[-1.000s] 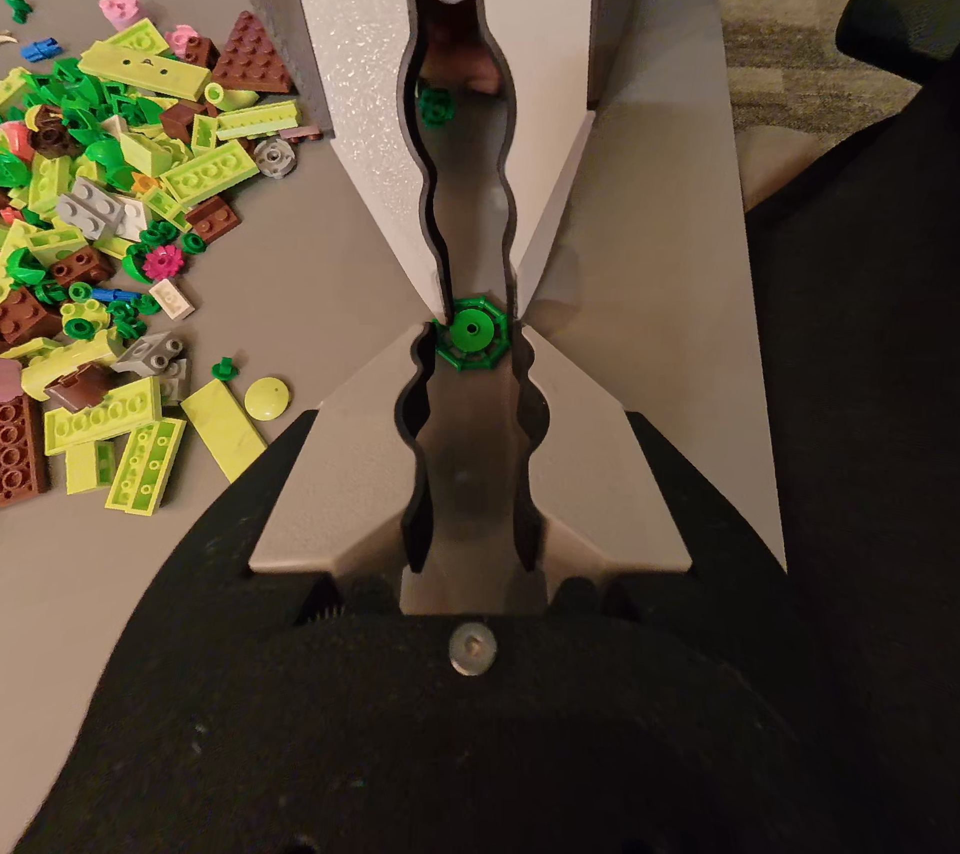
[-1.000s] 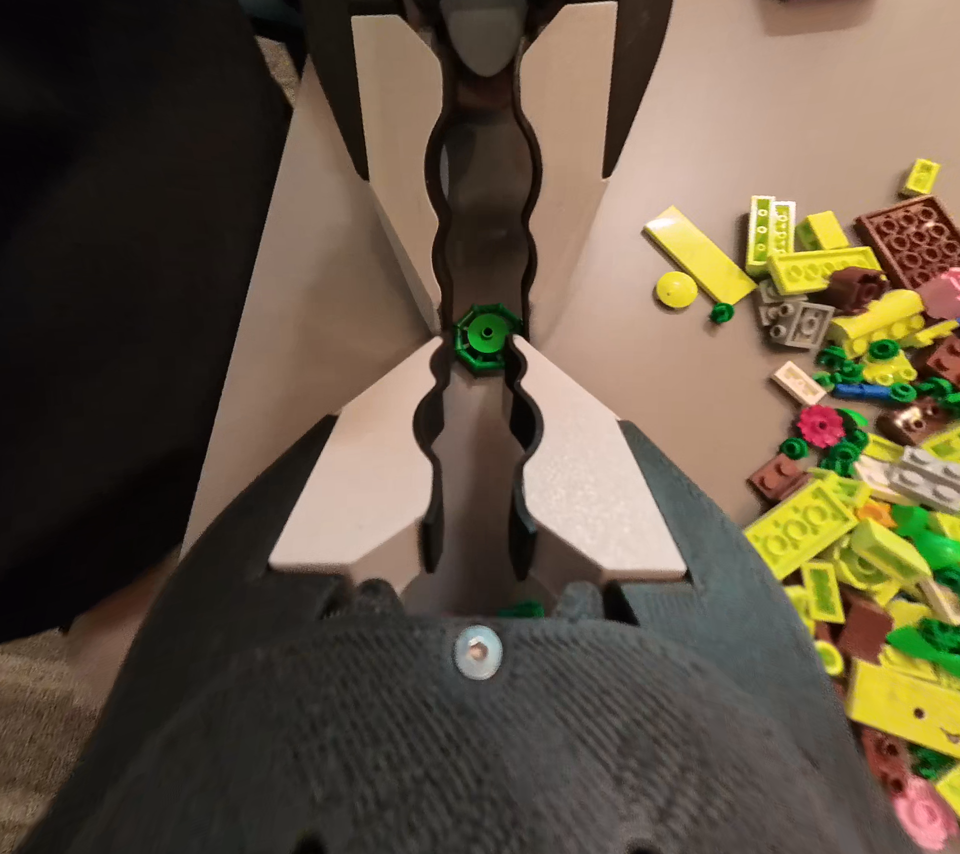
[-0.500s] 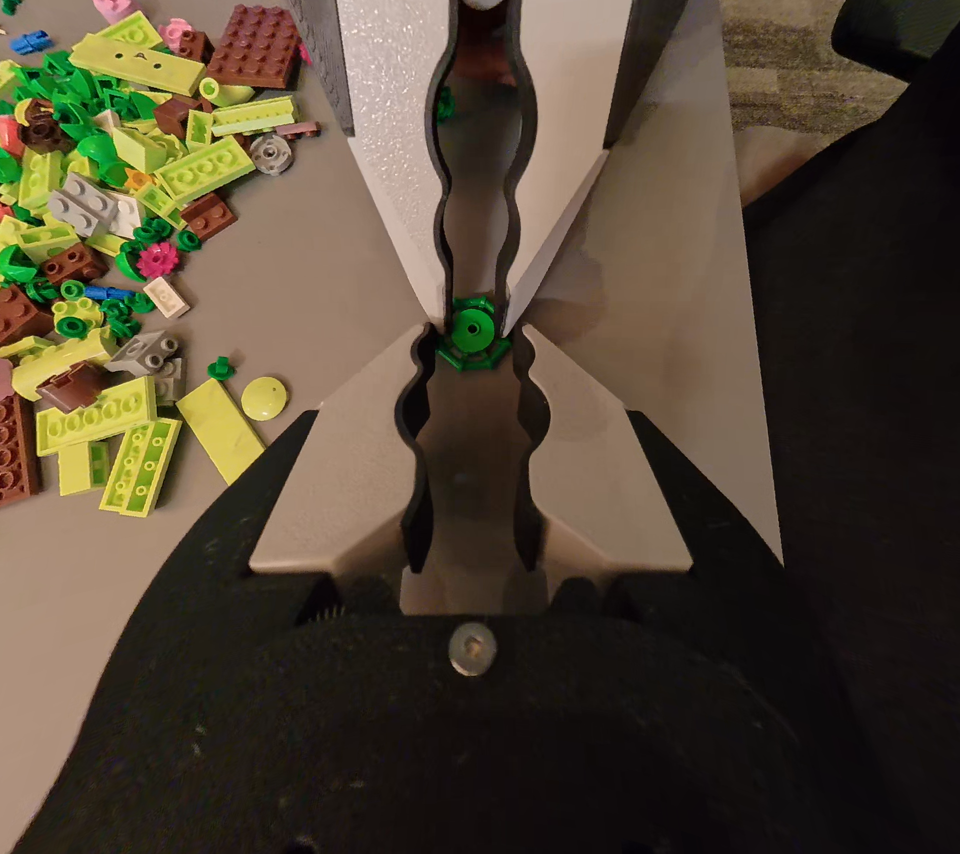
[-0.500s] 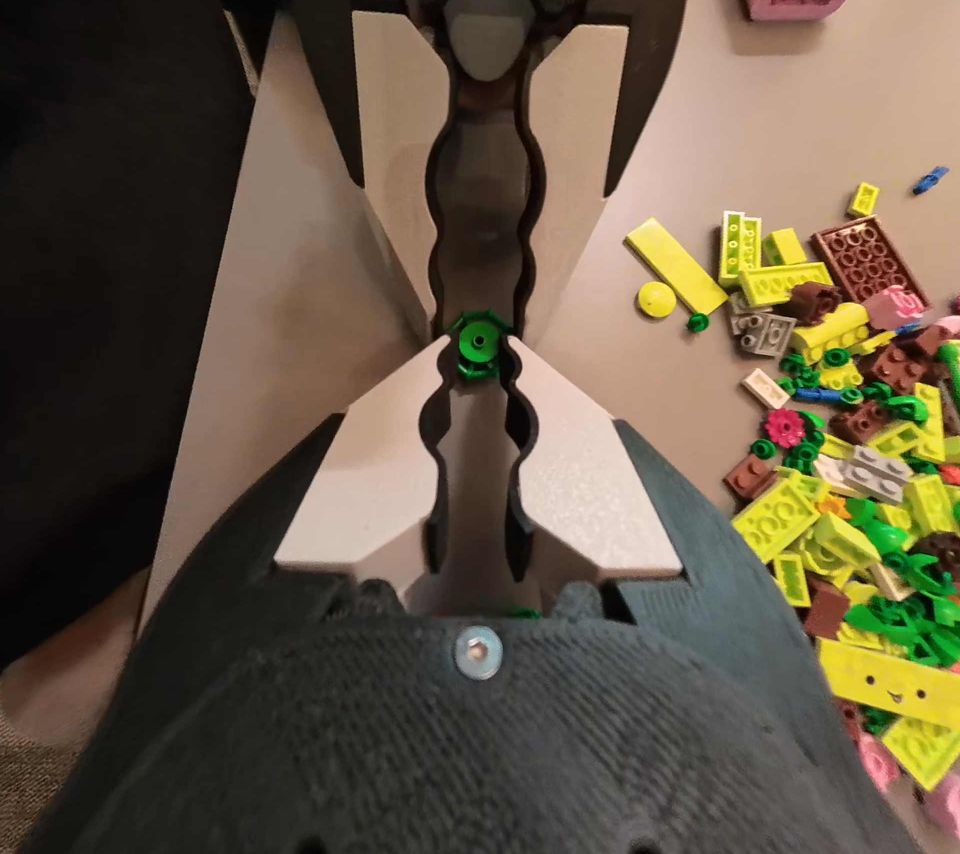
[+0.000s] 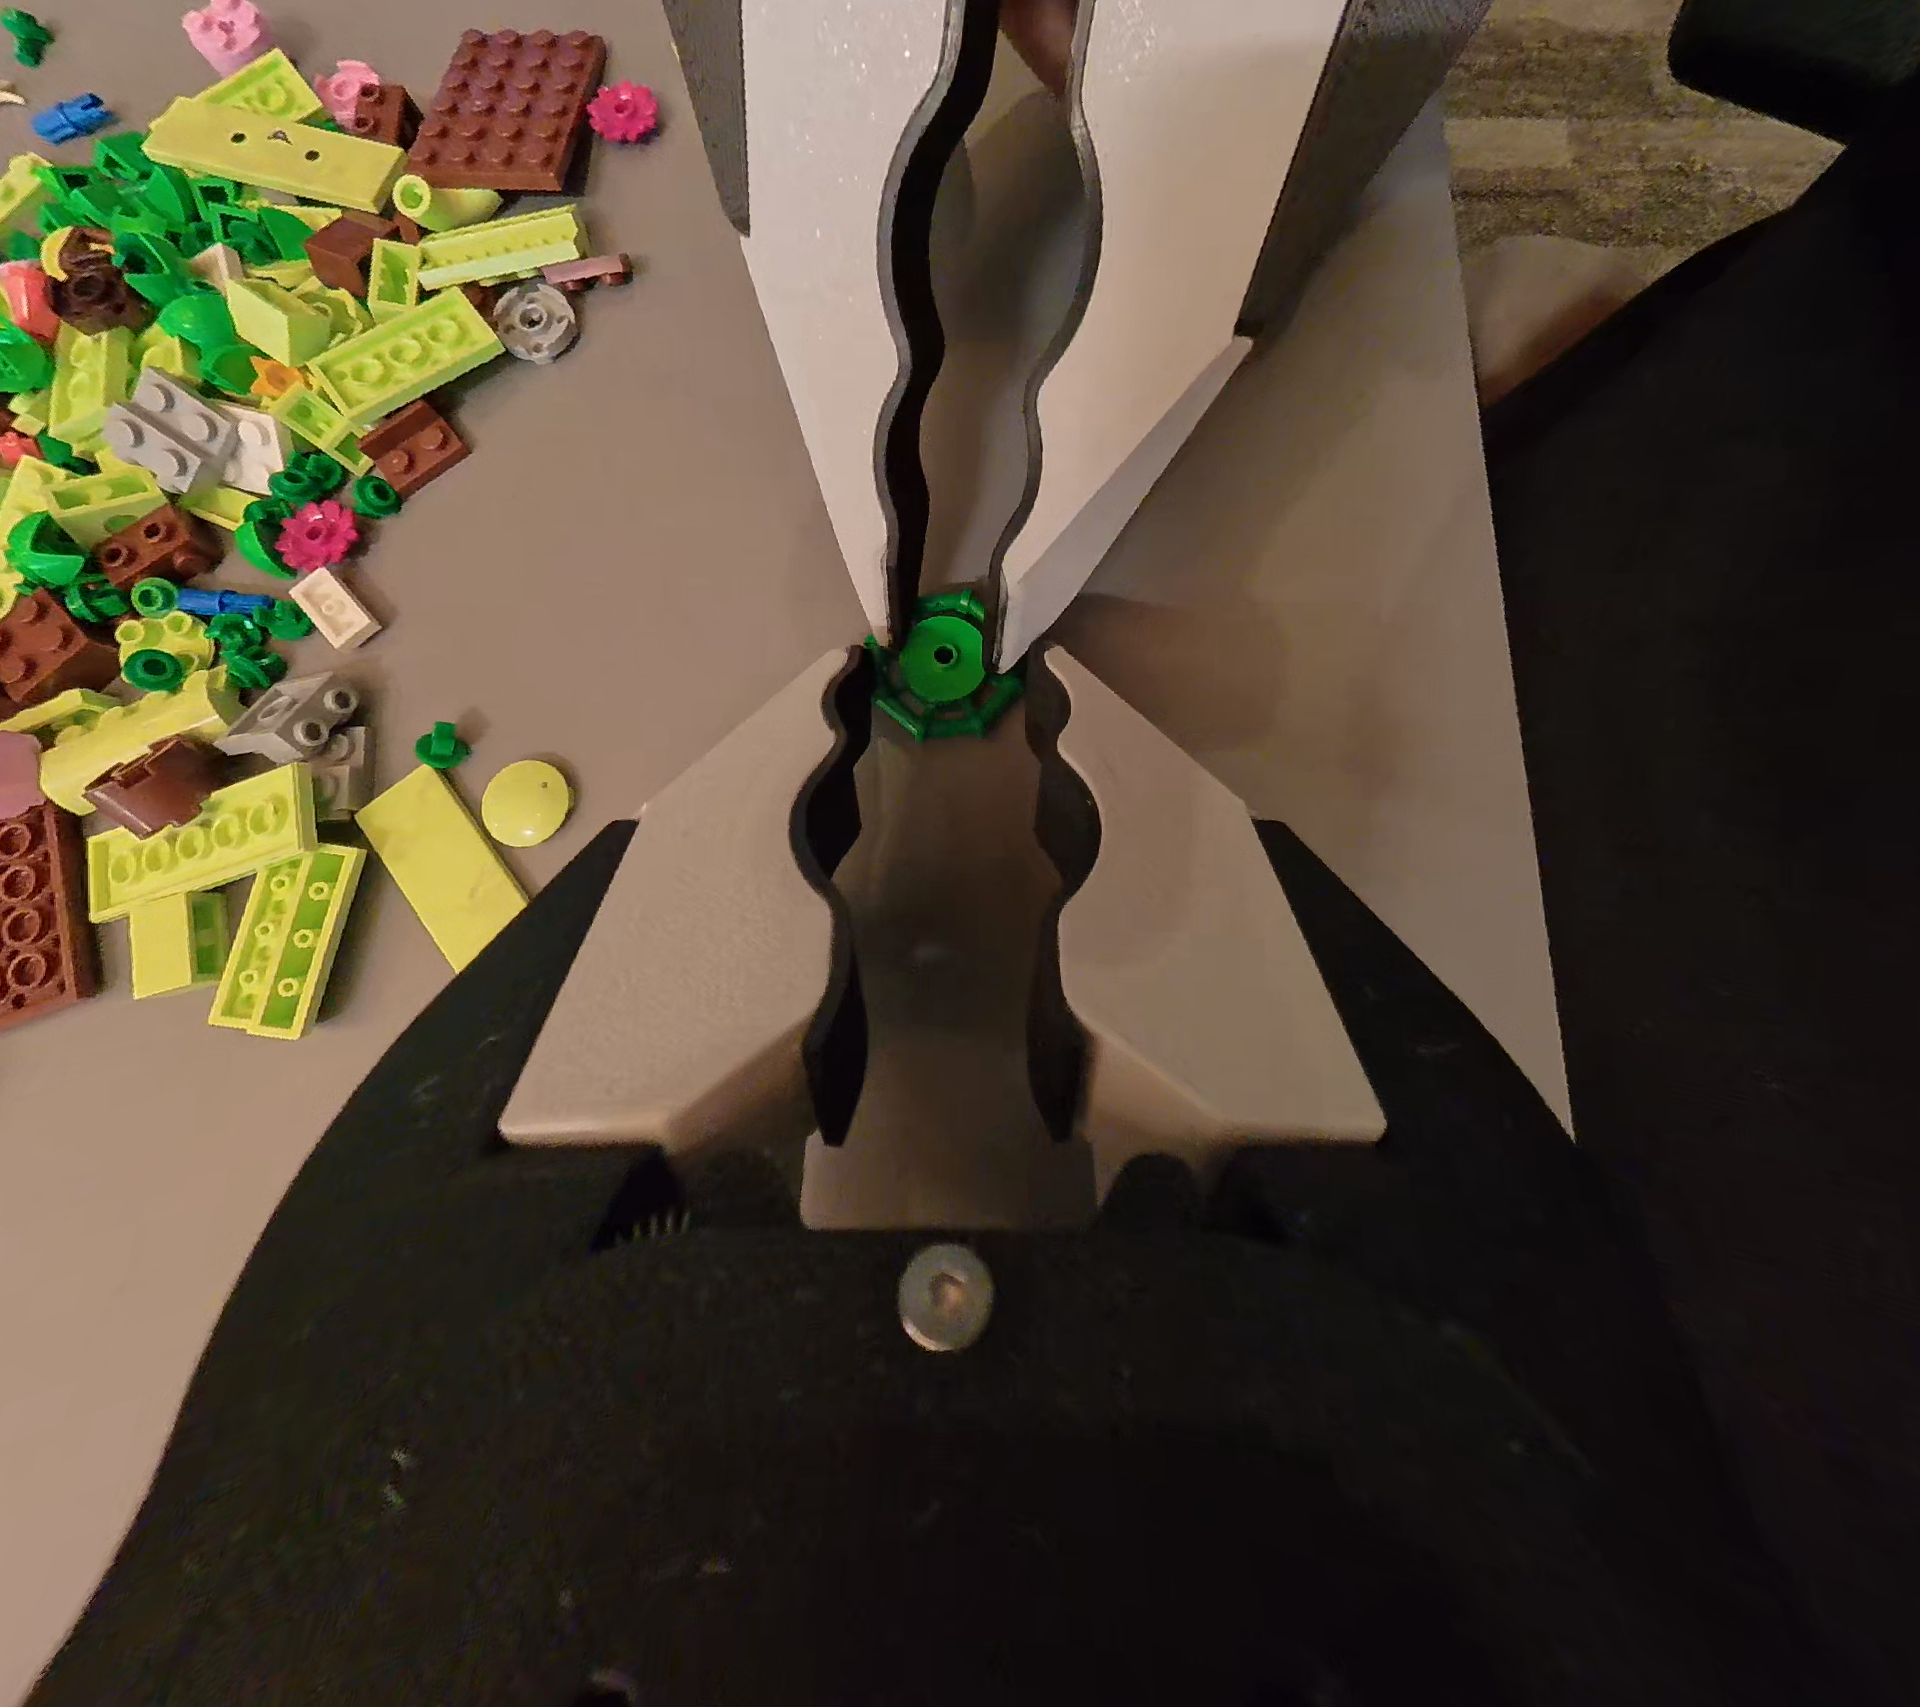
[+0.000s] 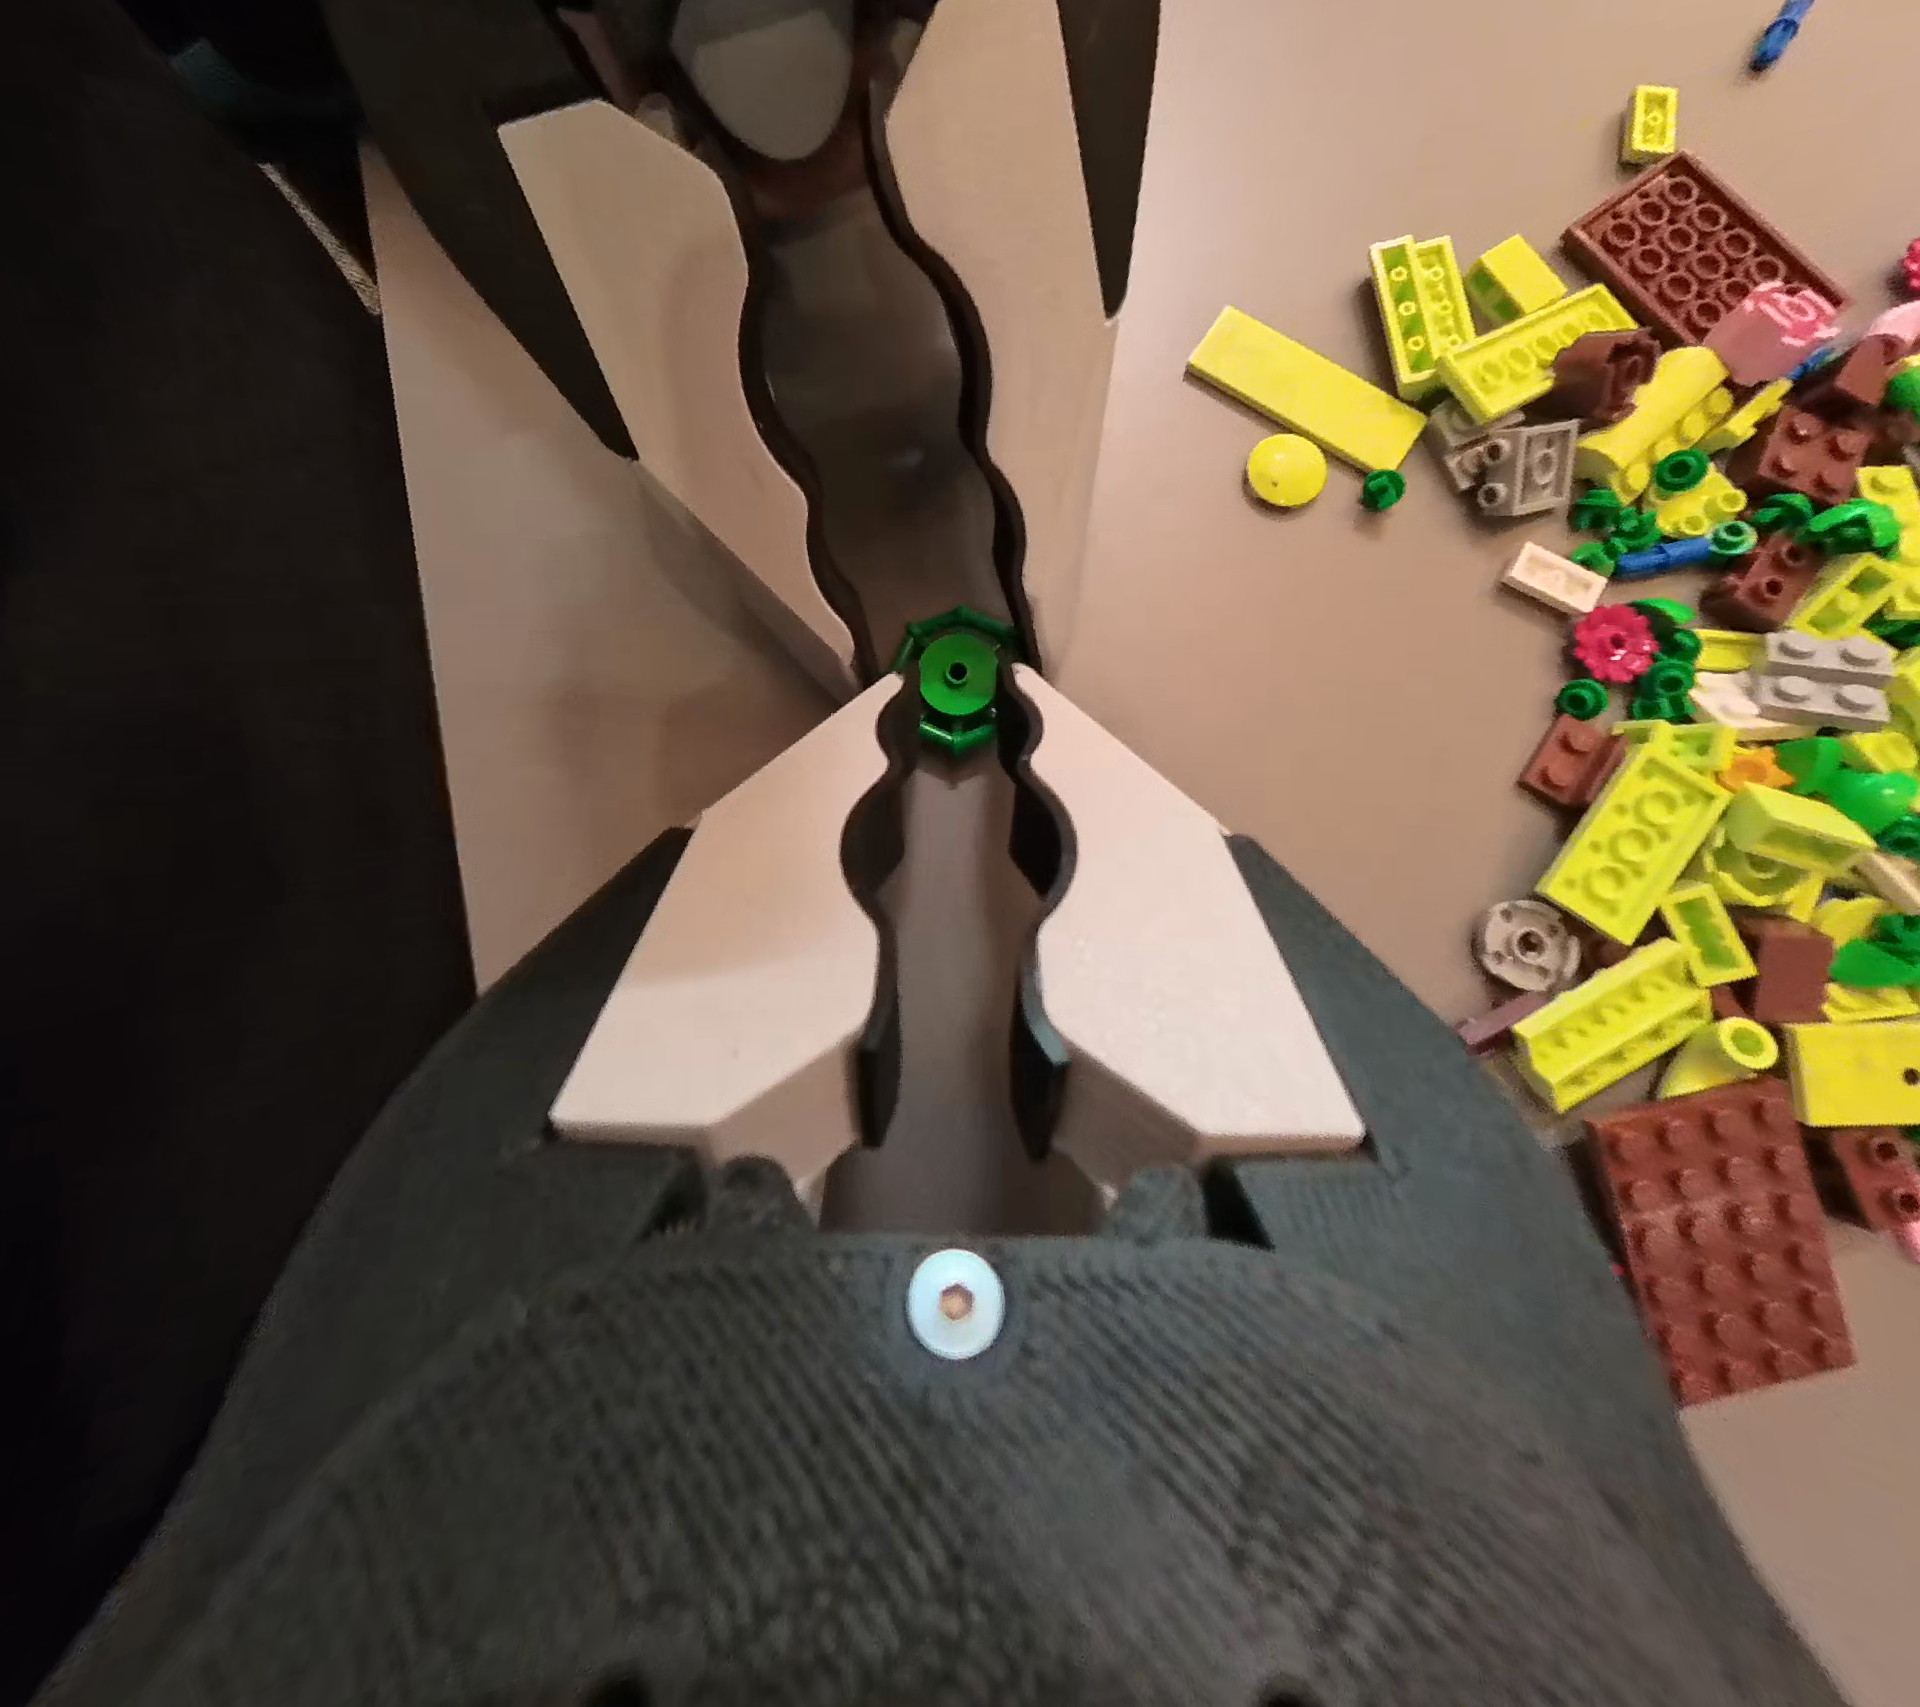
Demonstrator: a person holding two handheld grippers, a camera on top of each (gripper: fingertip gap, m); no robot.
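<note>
My left gripper (image 5: pixel 948 681) is shut on a dark green octagonal web piece (image 5: pixel 940 715) by its sides. My right gripper (image 5: pixel 948 613) comes in from the top, tip to tip with it, and is shut on a bright green round stud piece (image 5: pixel 940 658) that sits on the web piece. In the right wrist view my right gripper (image 6: pixel 958 696) pinches the round piece (image 6: pixel 956 675), with the web piece (image 6: pixel 951 631) behind it and the left gripper (image 6: pixel 943 655) opposite. Both hold the pieces above the grey table (image 5: pixel 623 514).
A pile of lime, green, brown, grey and pink bricks (image 5: pixel 208 514) lies left of the grippers, on the right in the right wrist view (image 6: pixel 1714 670). A brown plate (image 6: pixel 1725 1242) lies nearby. The table's edge (image 5: pixel 1496 722) borders a black chair (image 5: pixel 1766 722) and carpet (image 5: pixel 1610 47). Both grippers' tips are close together, under 4 cm apart.
Both grippers stayed shut, tip to tip. The right gripper tilted and the round piece now sits off-centre on the web piece. The brick pile looks nearer in the right wrist view.
</note>
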